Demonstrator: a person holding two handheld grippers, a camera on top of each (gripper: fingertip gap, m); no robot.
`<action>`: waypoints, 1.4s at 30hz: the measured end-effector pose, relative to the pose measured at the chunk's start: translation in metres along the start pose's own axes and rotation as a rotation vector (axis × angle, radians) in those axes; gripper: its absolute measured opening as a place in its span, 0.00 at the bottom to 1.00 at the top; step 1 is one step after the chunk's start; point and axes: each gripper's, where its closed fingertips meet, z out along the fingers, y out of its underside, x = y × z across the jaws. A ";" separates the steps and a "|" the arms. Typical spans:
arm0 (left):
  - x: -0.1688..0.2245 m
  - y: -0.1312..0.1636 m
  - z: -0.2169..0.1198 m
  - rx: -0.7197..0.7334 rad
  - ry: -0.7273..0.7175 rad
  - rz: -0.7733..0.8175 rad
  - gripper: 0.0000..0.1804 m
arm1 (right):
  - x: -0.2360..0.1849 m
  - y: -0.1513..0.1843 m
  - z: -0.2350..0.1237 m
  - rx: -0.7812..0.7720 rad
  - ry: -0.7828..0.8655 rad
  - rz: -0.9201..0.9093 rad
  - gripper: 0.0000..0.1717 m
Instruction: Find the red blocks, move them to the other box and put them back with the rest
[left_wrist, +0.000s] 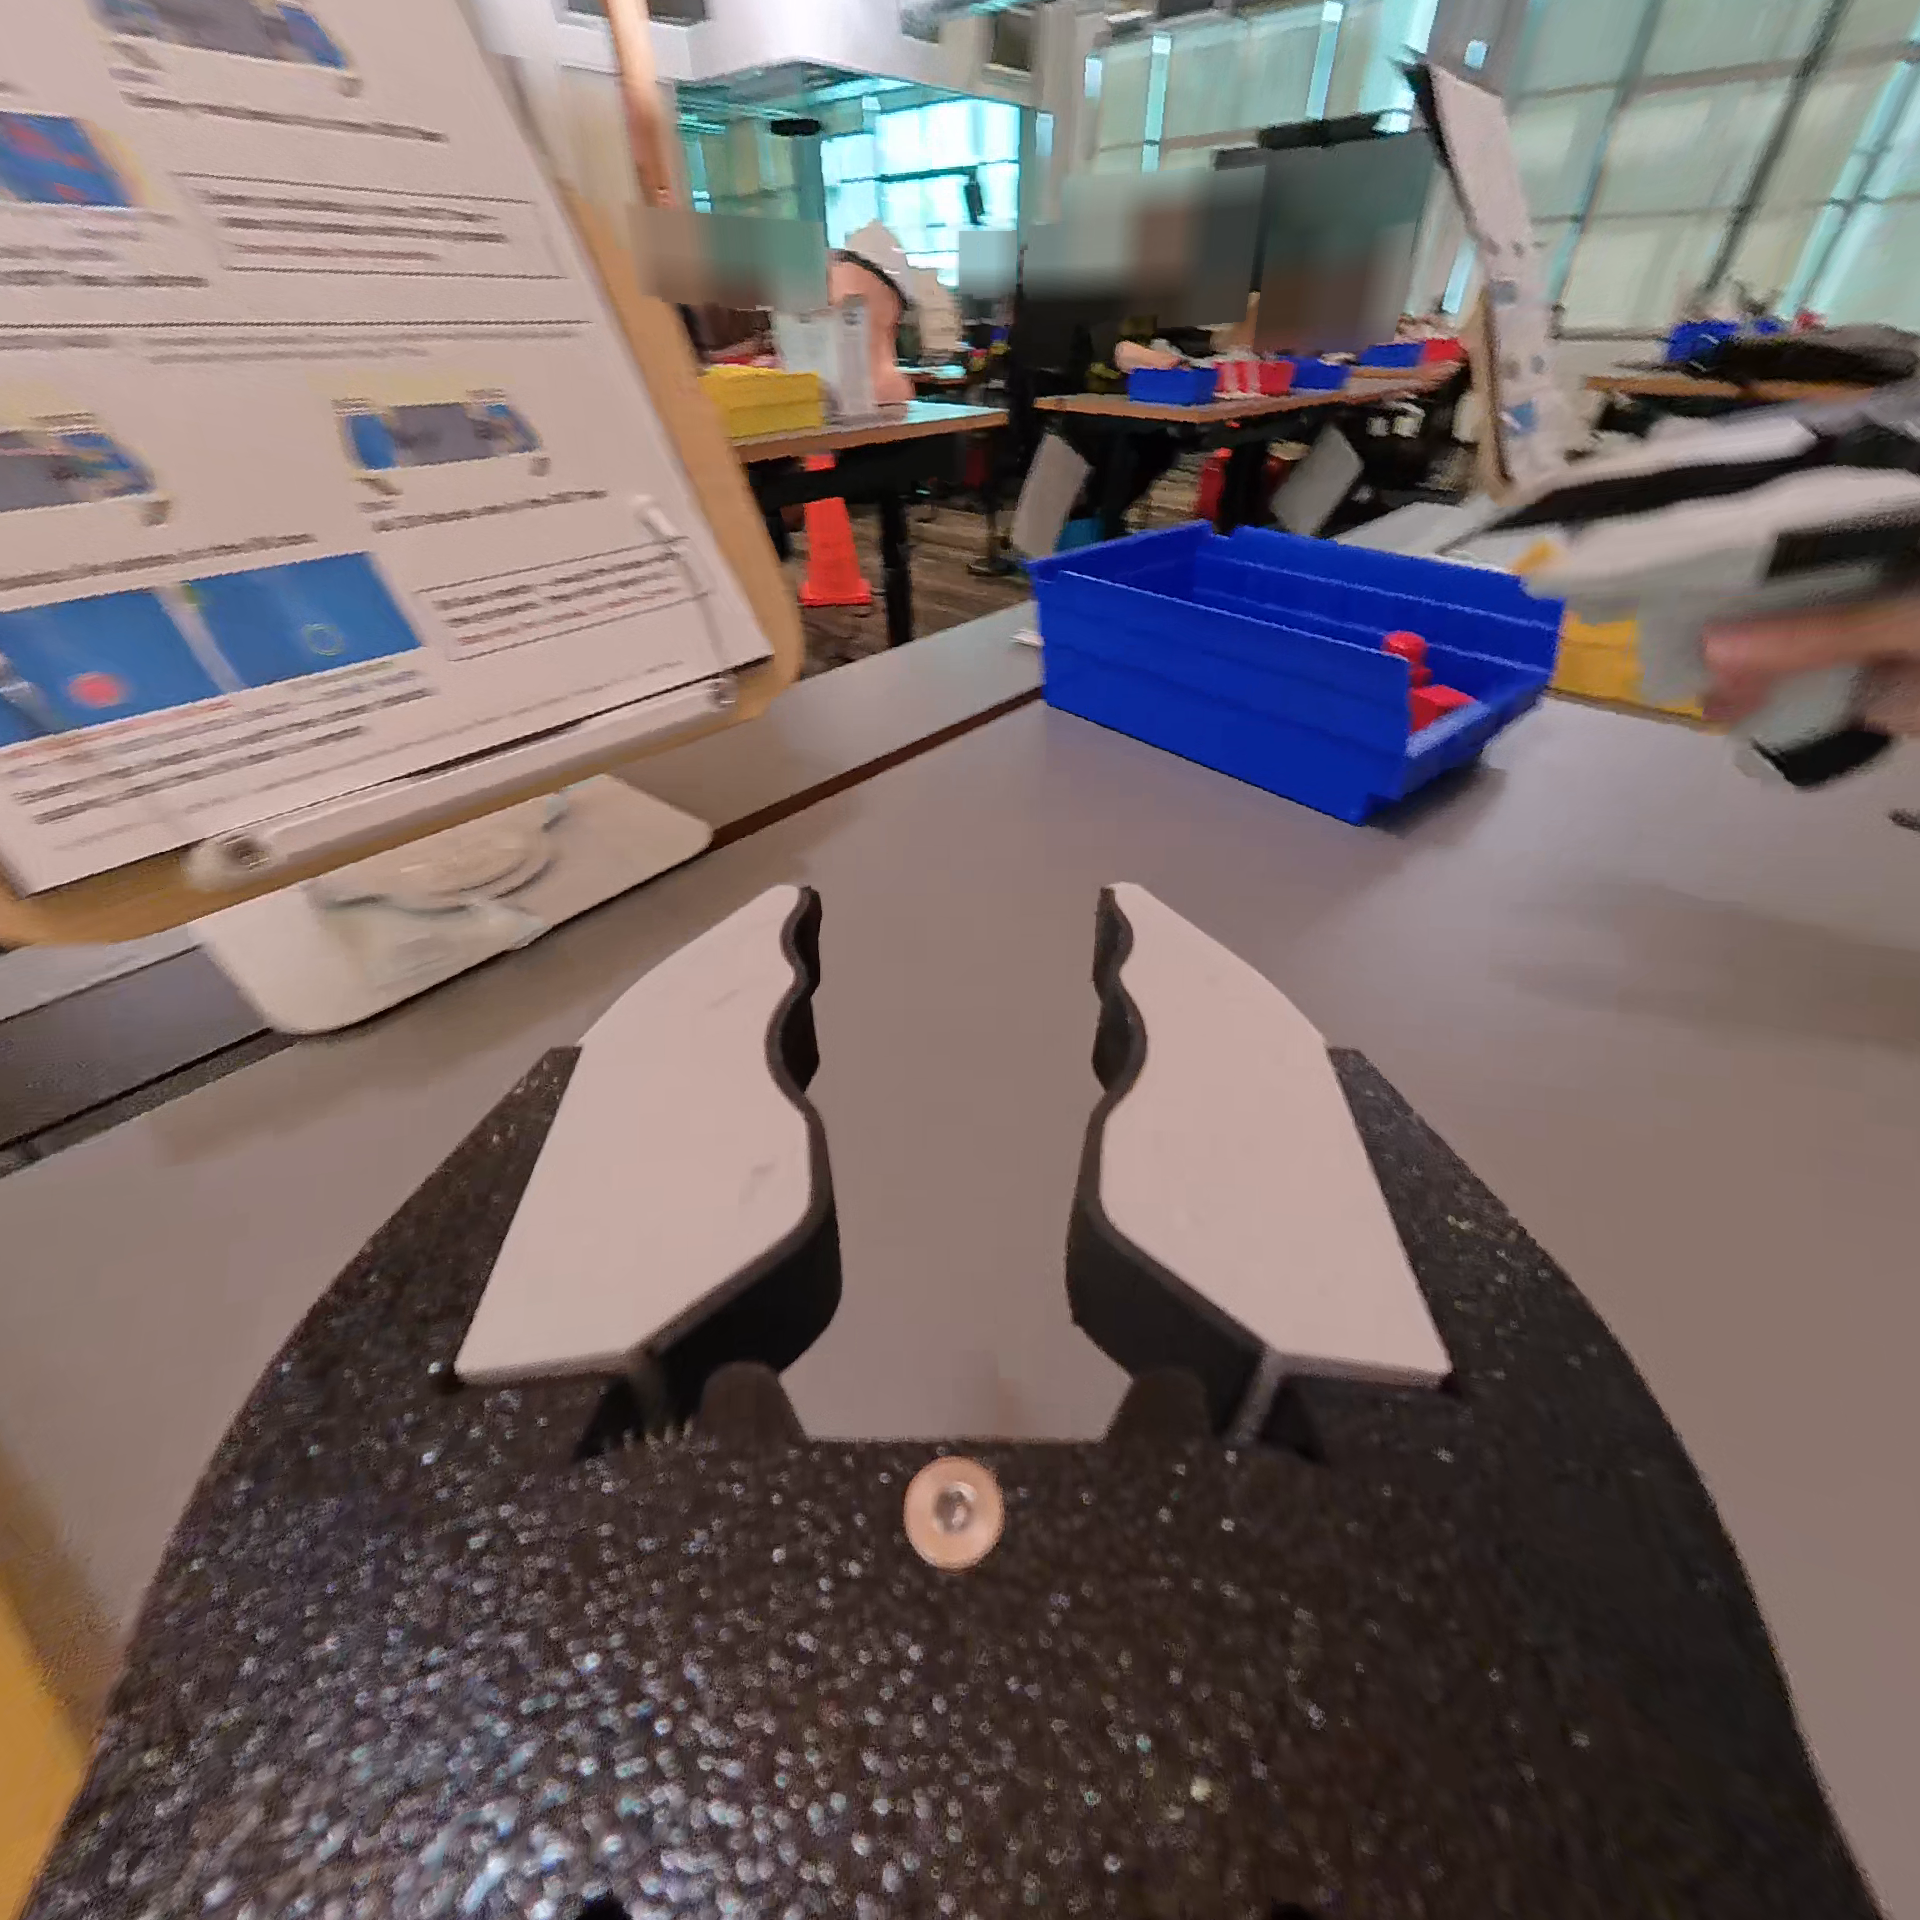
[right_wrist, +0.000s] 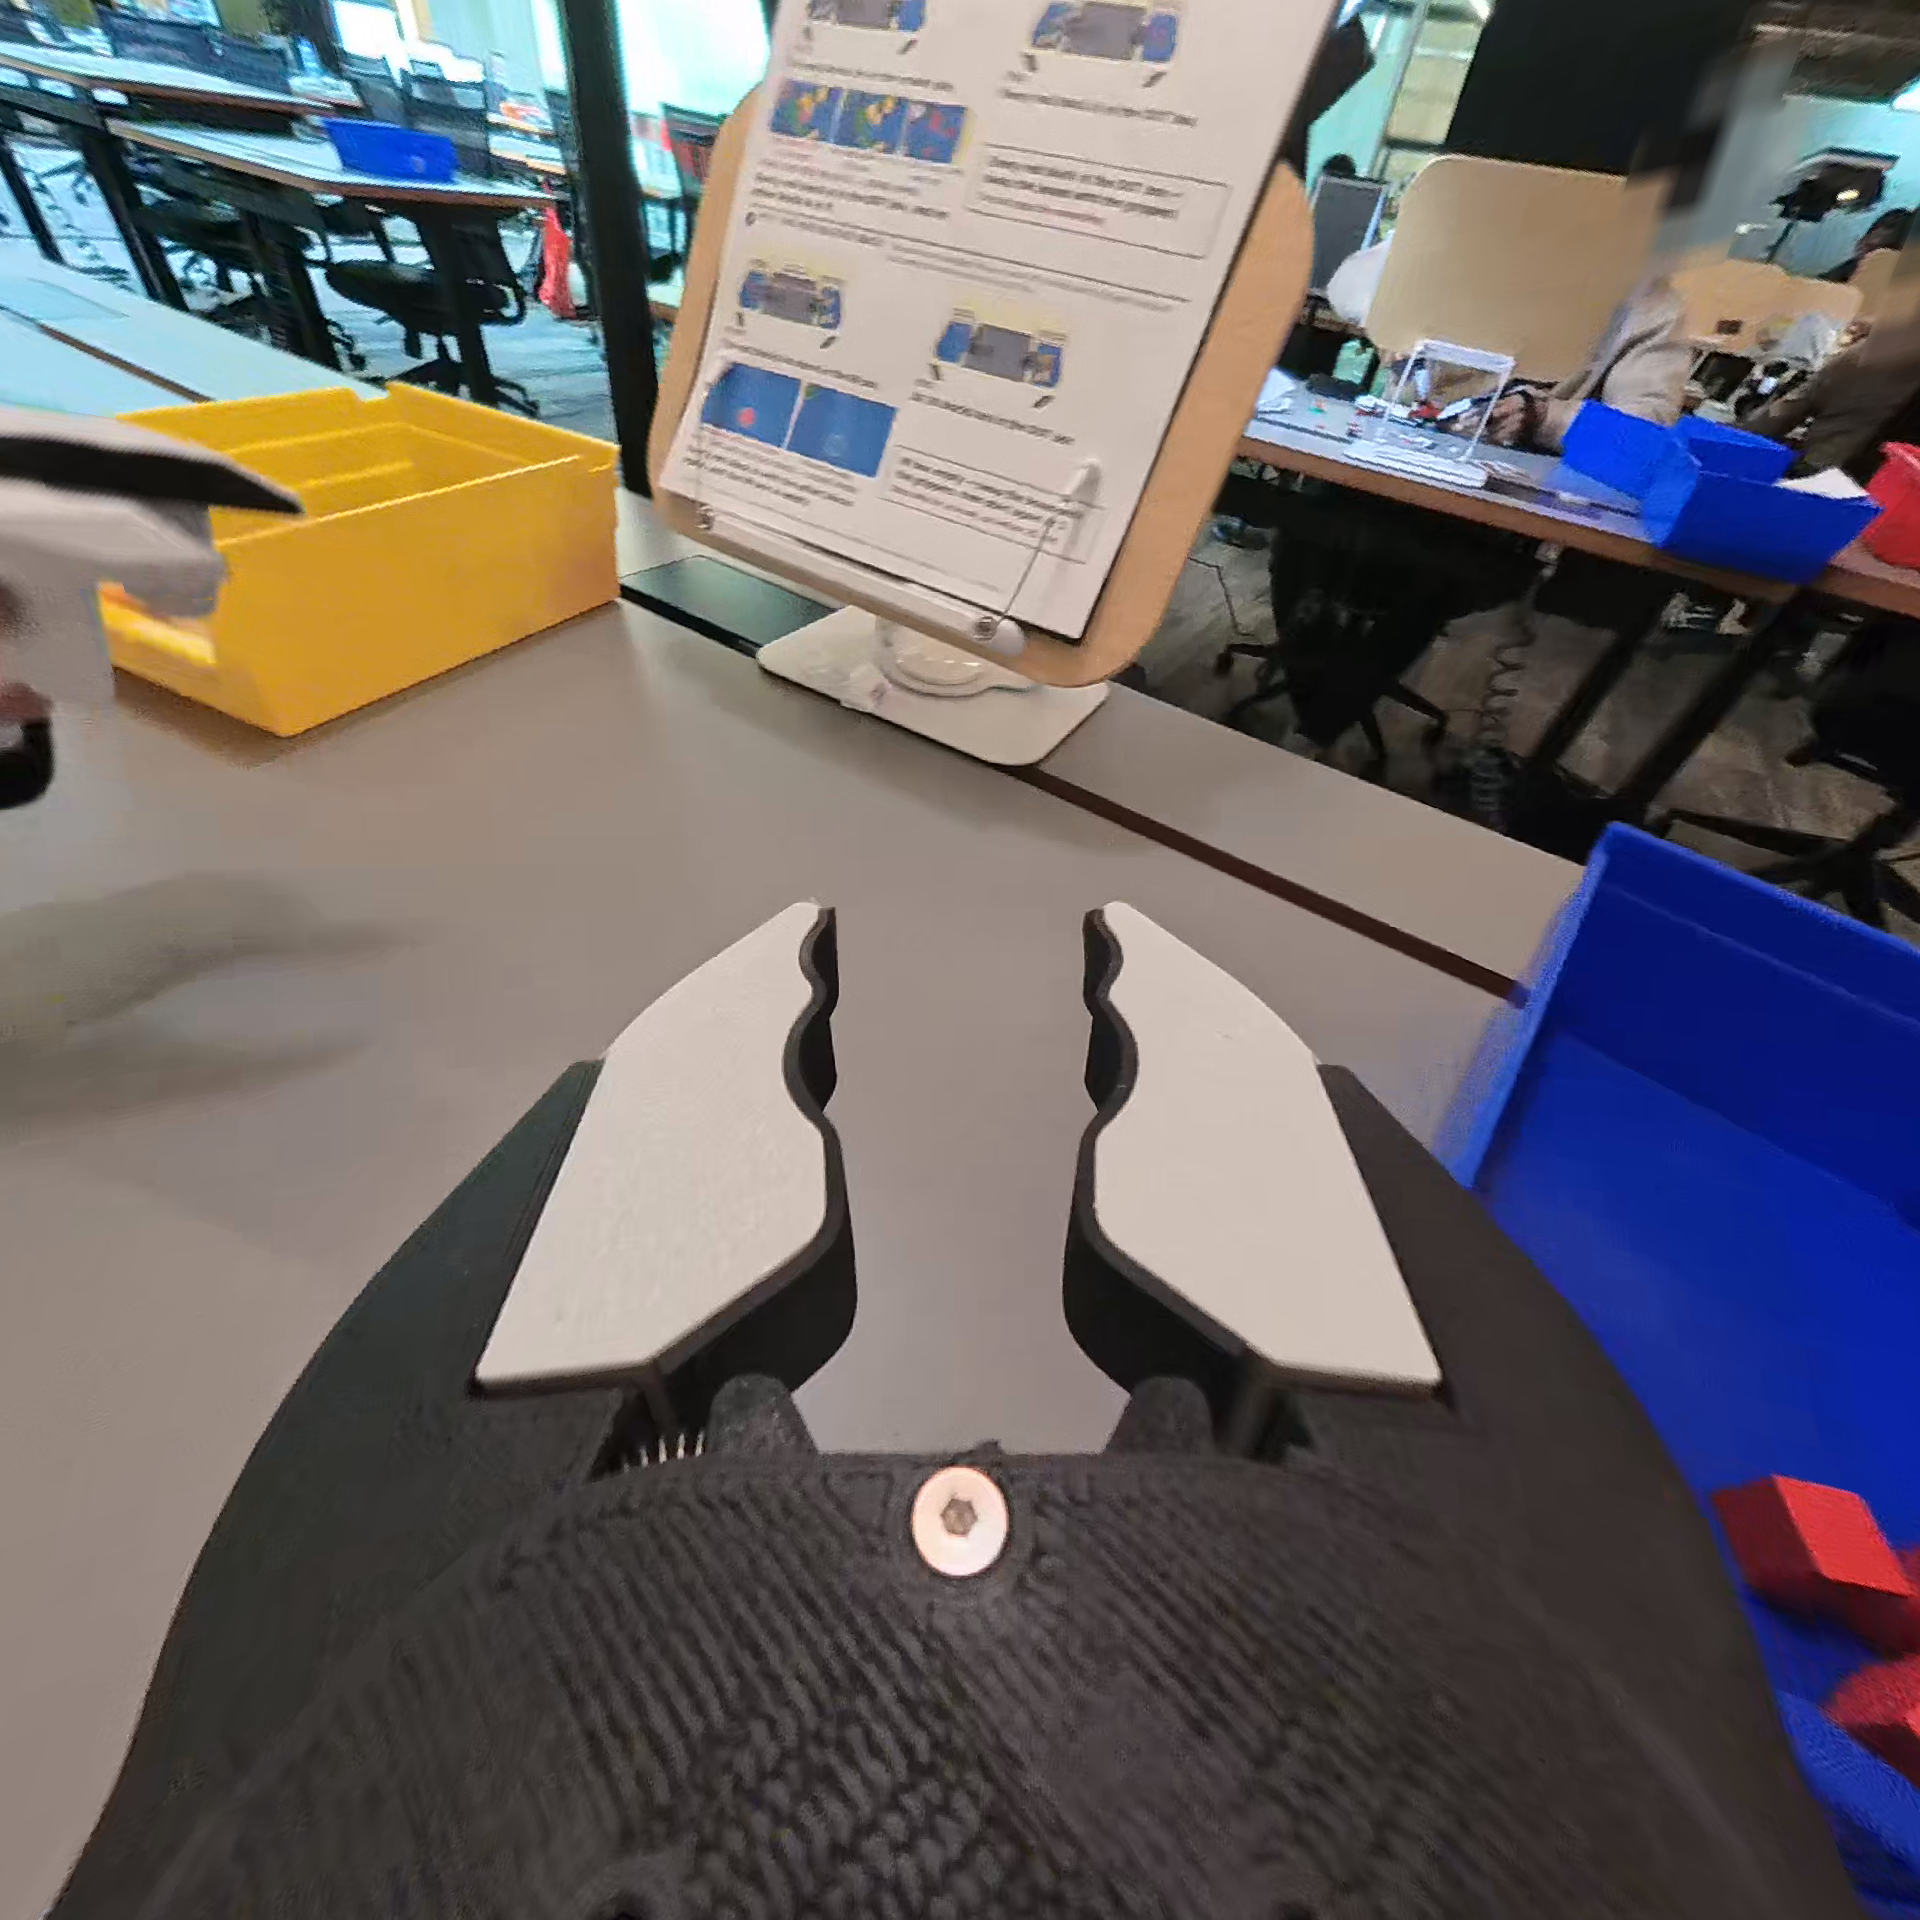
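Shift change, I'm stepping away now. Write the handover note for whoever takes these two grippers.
Left gripper: open, nothing between its fingers, over bare table.
Right gripper: open, holding nothing, beside the blue box.
Red blocks lie in the blue box; the yellow box stands across the table, contents not visible.
Done: some red blocks are in the blue box.
Left: likely returning them to the rest.

the left gripper (left_wrist: 956, 914) and the right gripper (right_wrist: 956, 925) both hover level above the surface, pointing forward, jaws spread apart with nothing between their grey fingers.
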 end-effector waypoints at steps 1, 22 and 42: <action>-0.011 -0.003 -0.009 0.001 -0.040 -0.033 0.27 | -0.005 0.003 -0.001 -0.003 -0.006 -0.005 0.27; -0.293 0.108 -0.192 -1.364 -0.652 -0.344 0.27 | -0.001 0.010 -0.008 0.035 -0.006 -0.024 0.27; -0.312 0.138 -0.194 -1.480 -0.820 -0.450 0.14 | 0.026 0.026 -0.019 0.035 0.020 0.042 0.27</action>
